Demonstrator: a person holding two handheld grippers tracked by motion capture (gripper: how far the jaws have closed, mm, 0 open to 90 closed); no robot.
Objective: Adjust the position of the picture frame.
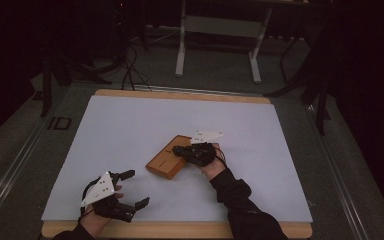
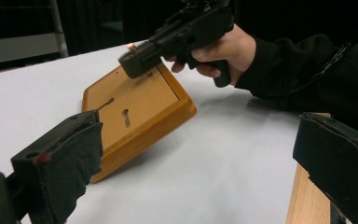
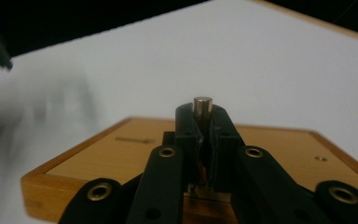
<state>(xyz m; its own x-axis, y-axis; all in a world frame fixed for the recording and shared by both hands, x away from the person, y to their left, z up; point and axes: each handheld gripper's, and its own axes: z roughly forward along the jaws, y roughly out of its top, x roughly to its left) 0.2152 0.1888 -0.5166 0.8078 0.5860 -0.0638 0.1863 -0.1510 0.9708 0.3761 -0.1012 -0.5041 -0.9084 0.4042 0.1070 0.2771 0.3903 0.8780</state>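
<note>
Between the right gripper's [image 3: 203, 126] fingers, a metal peg [image 3: 203, 105] is half hidden.

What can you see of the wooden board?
The wooden board is a flat rectangular piece of honey-coloured wood with a raised rim around a recessed panel. The panel has keyhole-like slots and a small screw or hole. It lies on the white table, near its middle, turned diagonally; its near end looks slightly lifted. The right gripper, shut on a small metal pin, hovers over its far end; contact can't be told.
</note>
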